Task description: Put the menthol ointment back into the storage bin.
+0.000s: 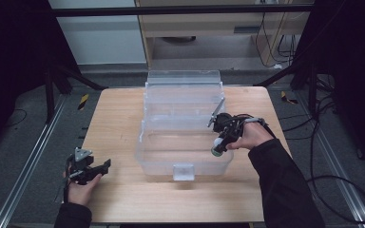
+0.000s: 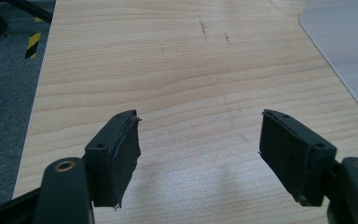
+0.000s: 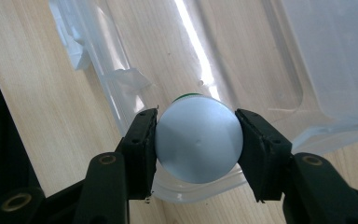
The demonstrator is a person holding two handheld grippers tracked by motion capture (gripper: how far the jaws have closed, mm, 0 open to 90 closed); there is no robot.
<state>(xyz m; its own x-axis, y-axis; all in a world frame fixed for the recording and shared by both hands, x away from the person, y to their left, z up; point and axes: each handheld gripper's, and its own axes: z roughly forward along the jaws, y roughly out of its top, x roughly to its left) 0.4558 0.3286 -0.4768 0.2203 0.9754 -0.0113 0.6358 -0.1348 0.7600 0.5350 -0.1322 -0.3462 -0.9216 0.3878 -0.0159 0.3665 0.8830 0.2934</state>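
A clear plastic storage box (image 1: 145, 137) stands open on the wooden table (image 1: 119, 118), its lid (image 1: 183, 78) folded back at the far side. My right gripper (image 1: 217, 146) hangs over the box's right front corner, shut on a small round container with a pale bottom and green rim (image 3: 198, 139); the same container (image 1: 216, 151) points down into the box. In the right gripper view the box rim (image 3: 121, 112) lies just below it. My left gripper (image 1: 102, 167) rests open near the table's front left, with bare wood between its jaws (image 2: 198, 154).
A small latch tab (image 1: 183, 171) sticks out from the box's front wall. Metal rails run along the floor at both sides, and cables lie on the floor to the right (image 1: 342, 190). The box corner (image 2: 345, 46) shows at the upper right of the left gripper view.
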